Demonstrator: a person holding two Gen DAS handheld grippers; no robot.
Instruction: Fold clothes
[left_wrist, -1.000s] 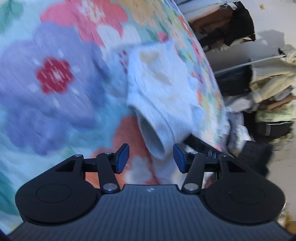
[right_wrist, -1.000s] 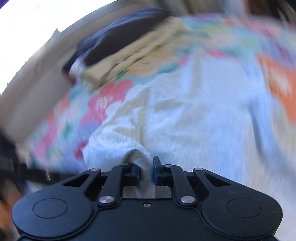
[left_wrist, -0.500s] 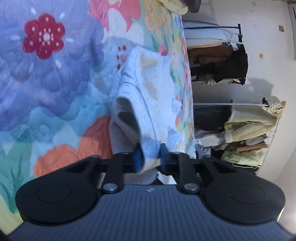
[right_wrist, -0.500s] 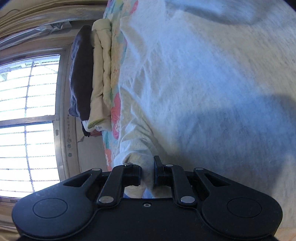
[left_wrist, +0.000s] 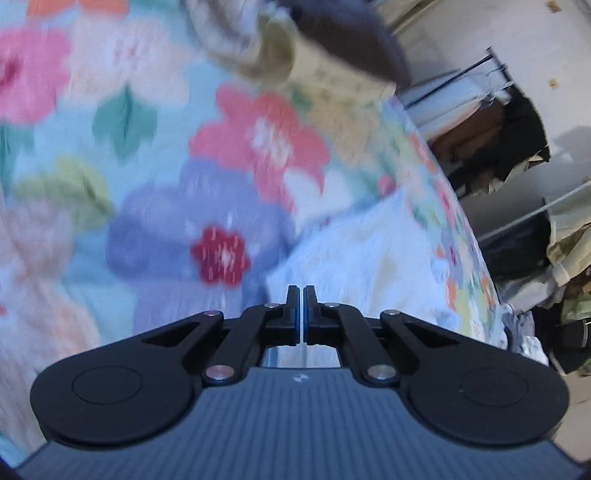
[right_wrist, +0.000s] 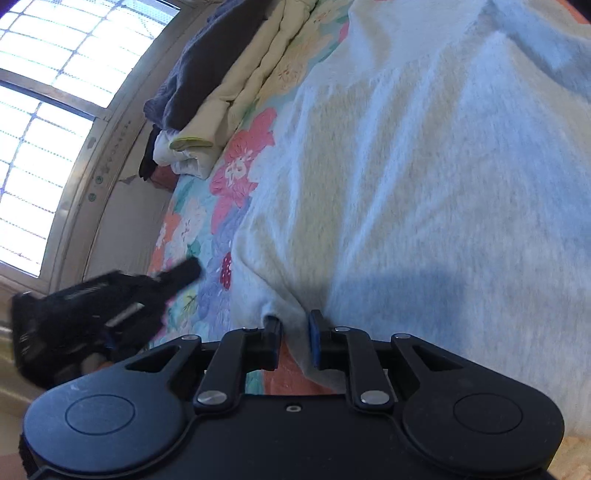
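The left claw (left_wrist: 303, 310) is pressed together with nothing between its fingers, hovering over the floral quilt (left_wrist: 155, 155). The grey sweatshirt (left_wrist: 362, 251) lies at its 1 o'clock, its near edge just past the fingertips. The right claw (right_wrist: 294, 341) pinches a fold at the sweatshirt (right_wrist: 424, 166) hem; the cloth spreads from 12 to 3 o'clock. A stack of folded clothes (right_wrist: 218, 85) sits at 11 o'clock along the bed's far edge, below the window (right_wrist: 48, 103). Bare quilt (right_wrist: 207, 236) shows between the stack and the sweatshirt's edge.

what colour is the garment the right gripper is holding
Light grey garment, clearest in the right wrist view.
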